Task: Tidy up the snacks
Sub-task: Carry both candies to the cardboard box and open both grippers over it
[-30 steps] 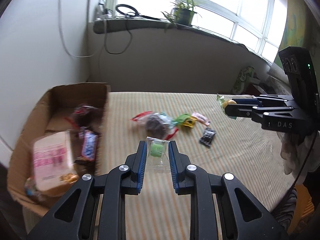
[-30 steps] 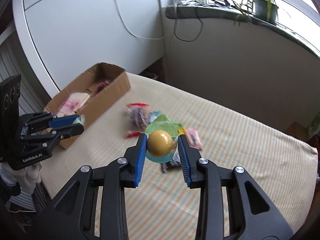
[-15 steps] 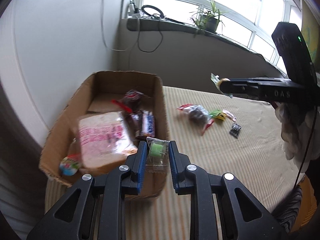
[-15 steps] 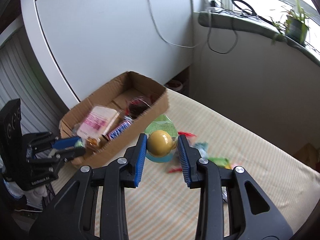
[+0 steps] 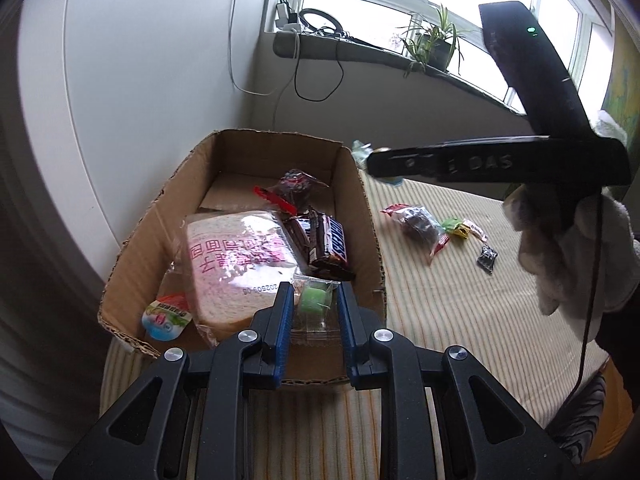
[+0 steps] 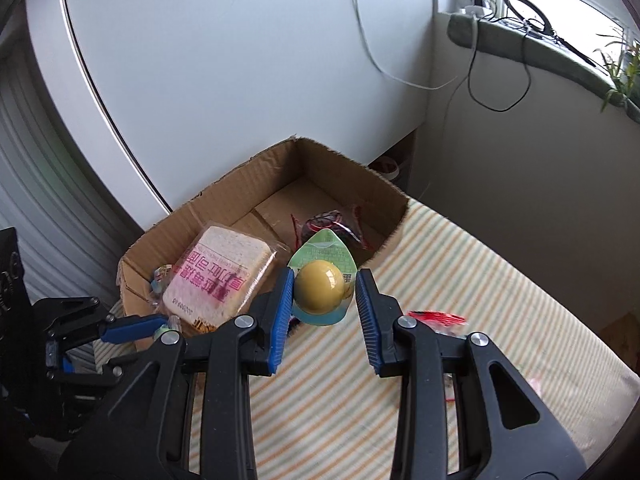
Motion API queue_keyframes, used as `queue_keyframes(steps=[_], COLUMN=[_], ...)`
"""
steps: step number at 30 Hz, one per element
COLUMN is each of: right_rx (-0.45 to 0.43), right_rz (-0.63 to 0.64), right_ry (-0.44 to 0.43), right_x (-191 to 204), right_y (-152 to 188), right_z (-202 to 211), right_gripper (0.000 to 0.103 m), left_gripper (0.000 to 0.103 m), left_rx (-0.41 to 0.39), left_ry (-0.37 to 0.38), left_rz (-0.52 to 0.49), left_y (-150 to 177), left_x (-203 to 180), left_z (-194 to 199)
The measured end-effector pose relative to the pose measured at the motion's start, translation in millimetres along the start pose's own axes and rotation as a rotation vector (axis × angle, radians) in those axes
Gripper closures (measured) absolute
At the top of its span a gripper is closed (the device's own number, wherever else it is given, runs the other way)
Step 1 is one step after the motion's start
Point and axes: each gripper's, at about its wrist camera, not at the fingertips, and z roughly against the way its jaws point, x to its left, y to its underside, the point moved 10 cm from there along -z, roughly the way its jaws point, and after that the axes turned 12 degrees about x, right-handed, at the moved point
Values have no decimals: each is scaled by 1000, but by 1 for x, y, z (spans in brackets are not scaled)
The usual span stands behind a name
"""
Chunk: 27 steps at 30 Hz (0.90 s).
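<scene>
The left gripper (image 5: 311, 312) grips a green candy (image 5: 313, 303); the right gripper (image 6: 323, 294) clamps a jelly cup (image 6: 321, 289). Released short of the cardboard box (image 5: 362, 196), the cup might roll across the striped bed (image 5: 460, 300).

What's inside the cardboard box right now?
The cardboard box holds a bagged bread loaf, Snickers bars, a dark red-wrapped snack and a small cup. Anything under the loaf is hidden.

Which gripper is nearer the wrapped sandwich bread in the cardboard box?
Left. The left gripper hangs at the box's near edge beside the wrapped sandwich bread; the right gripper sits farther off, over the box's table-side wall.
</scene>
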Motion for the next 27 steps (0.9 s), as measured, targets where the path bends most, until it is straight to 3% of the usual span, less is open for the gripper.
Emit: queue_keyframes(steps=[16, 17, 20, 22, 27], right_rx=[28, 31, 15, -4, -9], right_rz=[15, 15, 5, -3, -8], right_ry=[-15, -14, -10, -9, -2], right_x=[15, 15, 14, 13, 11], right_y=[-6, -6, -7, -9, -8], right_z=[-18, -17, -13, -8, -2], right_gripper=[69, 68, 47, 40, 39], left_gripper=[82, 78, 46, 44, 44], left_rx=[0, 1, -5, -15, -15], left_ry=[6, -1, -23, -28, -25], left_rz=[-15, -19, -24, -19, -8], left_y=[-2, -3, -4, -5, -5], left_x=[-1, -2, -3, -2, -2], left_z=[-2, -2, -1, 2, 4])
